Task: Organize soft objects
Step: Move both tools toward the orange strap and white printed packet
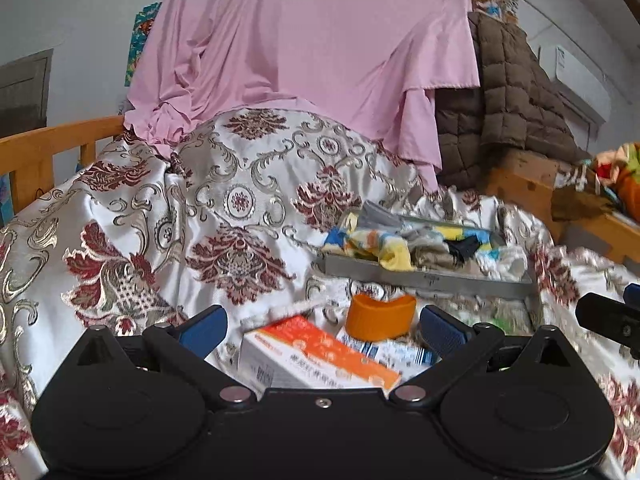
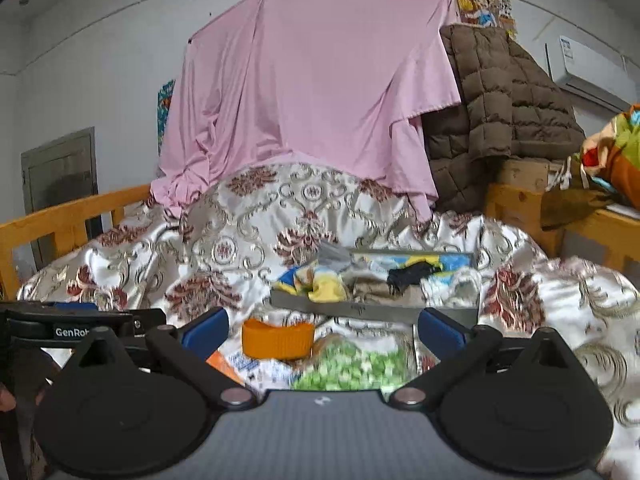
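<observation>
- Bed (image 1: pixel 132 216): wooden-railed, covered by a white brocade spread with red medallions; it carries all the items.
- Pink sheet (image 1: pixel 304 52): hangs from a line at the back, its lower edge draped onto the spread. A brown quilted jacket (image 1: pixel 504 92) hangs beside it.
- Grey tray (image 2: pixel 360 309): shallow, rectangular, resting on the spread beyond both grippers. It holds the soft objects (image 2: pixel 384 280), a loose heap of small cloths and what look like socks in yellow, blue, beige, white and black. Judged: gathered but not yet sorted or folded, so most of the task is left.
- Left gripper (image 1: pixel 322 326): jaws wide, holding nothing, low over the near clutter.
- Right gripper (image 2: pixel 322 326): jaws wide, holding nothing, just beside the left one.
- Orange-and-white carton (image 1: pixel 316 360): lies between the left jaws, a blue-and-white box touching it.
- Green-printed packet (image 2: pixel 352 368): lies between the right jaws; blurred.
- Orange cap (image 1: pixel 380 317): ribbed, open side up, between cartons and tray. These near items look rigid, probably not the task's things.
</observation>
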